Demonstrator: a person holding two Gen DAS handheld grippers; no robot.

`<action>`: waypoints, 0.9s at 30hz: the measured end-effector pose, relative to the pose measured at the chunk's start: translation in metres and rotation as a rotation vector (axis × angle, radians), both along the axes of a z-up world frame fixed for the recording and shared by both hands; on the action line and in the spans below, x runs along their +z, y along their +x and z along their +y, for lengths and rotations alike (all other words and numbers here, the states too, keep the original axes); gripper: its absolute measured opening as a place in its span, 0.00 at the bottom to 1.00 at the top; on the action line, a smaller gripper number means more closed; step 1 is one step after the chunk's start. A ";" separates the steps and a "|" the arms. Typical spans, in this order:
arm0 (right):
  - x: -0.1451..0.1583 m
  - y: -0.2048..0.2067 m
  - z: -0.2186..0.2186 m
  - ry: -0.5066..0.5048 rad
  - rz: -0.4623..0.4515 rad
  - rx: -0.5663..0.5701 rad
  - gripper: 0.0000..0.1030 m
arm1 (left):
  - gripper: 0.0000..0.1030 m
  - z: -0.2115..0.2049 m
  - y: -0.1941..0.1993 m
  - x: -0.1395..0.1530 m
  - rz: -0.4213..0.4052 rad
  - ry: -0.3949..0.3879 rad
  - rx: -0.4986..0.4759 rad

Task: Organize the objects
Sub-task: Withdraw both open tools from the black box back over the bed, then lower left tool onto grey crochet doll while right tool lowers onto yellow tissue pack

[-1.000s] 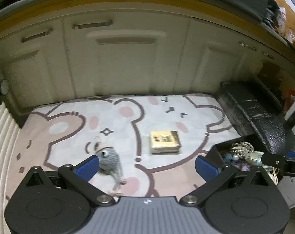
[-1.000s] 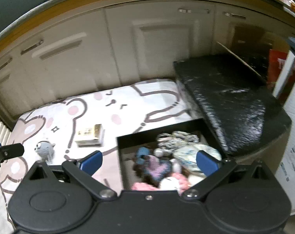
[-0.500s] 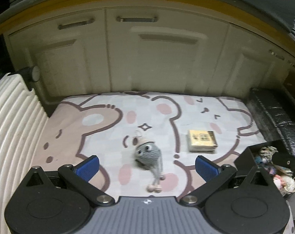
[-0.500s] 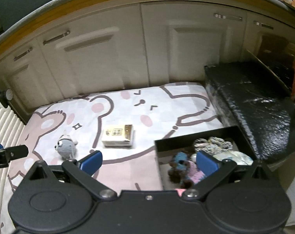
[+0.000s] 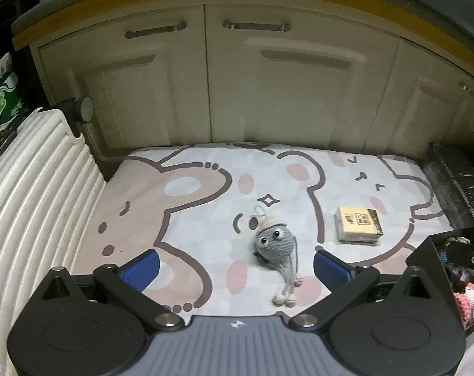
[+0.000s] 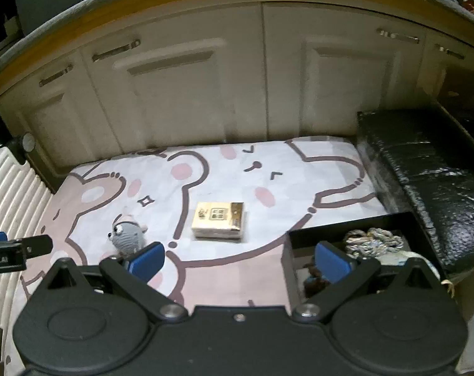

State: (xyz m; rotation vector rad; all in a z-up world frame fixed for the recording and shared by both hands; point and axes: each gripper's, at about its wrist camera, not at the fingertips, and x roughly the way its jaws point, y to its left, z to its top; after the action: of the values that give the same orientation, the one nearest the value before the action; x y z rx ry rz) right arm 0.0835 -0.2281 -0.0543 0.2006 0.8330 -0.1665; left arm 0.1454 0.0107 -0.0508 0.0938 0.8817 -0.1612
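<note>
A grey crocheted toy (image 5: 276, 244) with googly eyes and dangling legs lies on the bear-print mat (image 5: 190, 219). My left gripper (image 5: 235, 269) hovers open just in front of it, the toy between the lines of its blue pads. A yellow tissue pack (image 5: 358, 224) rests to the toy's right. In the right wrist view the toy (image 6: 127, 236) sits left of the tissue pack (image 6: 218, 223), and my right gripper (image 6: 240, 261) is open above the mat, holding nothing. A black box (image 6: 356, 250) of knitted toys stands at the right.
Cream cabinet doors (image 5: 287, 94) close off the back. A white ribbed panel (image 5: 27, 203) borders the mat on the left. A black wrapped block (image 6: 425, 169) lies at the right, behind the box. The left gripper's tip (image 6: 21, 247) shows at the right wrist view's left edge.
Both views have swung left. The grey toy now sits centred between my left gripper's pads, and the black box has slid to the right edge. Both grippers stayed open.
</note>
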 end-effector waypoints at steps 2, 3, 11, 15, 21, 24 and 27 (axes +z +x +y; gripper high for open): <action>0.000 0.002 0.003 -0.003 -0.002 0.002 1.00 | 1.00 -0.001 0.001 -0.001 0.002 0.006 0.006; 0.000 0.003 0.004 -0.008 0.000 -0.002 1.00 | 1.00 -0.001 0.002 -0.002 0.005 0.012 0.011; -0.001 0.021 0.003 -0.038 0.015 -0.043 1.00 | 1.00 -0.004 0.011 -0.008 0.011 -0.025 0.030; 0.001 0.035 0.001 -0.030 0.034 -0.050 1.00 | 1.00 -0.003 0.019 -0.010 0.004 -0.063 0.066; 0.002 0.058 0.004 -0.063 0.042 -0.038 1.00 | 1.00 -0.007 0.031 -0.016 -0.011 -0.081 0.095; 0.001 0.073 0.008 -0.084 0.053 -0.018 1.00 | 1.00 -0.012 0.039 -0.023 -0.004 -0.070 0.092; -0.004 0.087 0.009 -0.084 0.065 -0.011 1.00 | 1.00 -0.017 0.048 -0.029 0.007 -0.061 0.077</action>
State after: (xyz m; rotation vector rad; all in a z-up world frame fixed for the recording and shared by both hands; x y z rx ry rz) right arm 0.1704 -0.2187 -0.0588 0.1215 0.8882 -0.2185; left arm 0.1931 -0.0063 -0.0795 0.0021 0.8856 -0.1168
